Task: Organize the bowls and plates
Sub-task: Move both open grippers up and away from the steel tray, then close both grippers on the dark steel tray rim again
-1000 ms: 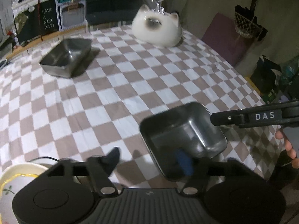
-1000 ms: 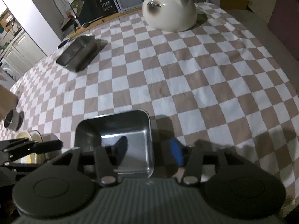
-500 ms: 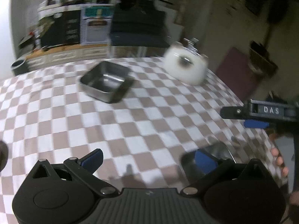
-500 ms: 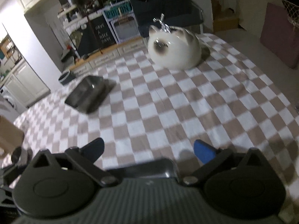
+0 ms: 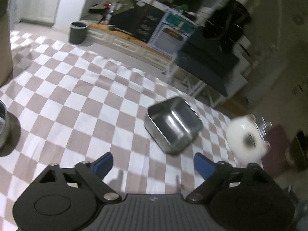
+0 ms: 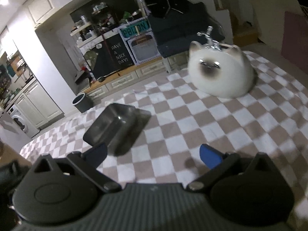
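- Left wrist view: the left gripper (image 5: 153, 162) is empty, its jaws parted though just narrowed; a steel tray (image 5: 174, 125) sits on the checked cloth (image 5: 73, 104) just beyond its fingertips.
- Right wrist view: the right gripper (image 6: 154, 155) is spread wide and empty; the tray (image 6: 115, 129) lies by its left finger (image 6: 97, 153). A far chalkboard (image 6: 118, 55) reads "HAVE A NICE DAY!".

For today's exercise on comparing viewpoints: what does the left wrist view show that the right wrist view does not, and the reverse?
Only the left wrist view shows the left gripper, open and empty, and a metal cup at the table's left edge. Only the right wrist view shows the right gripper, open and empty, and a washing machine. Both show the steel tray, the cat-shaped dish, the checked cloth and the bin.
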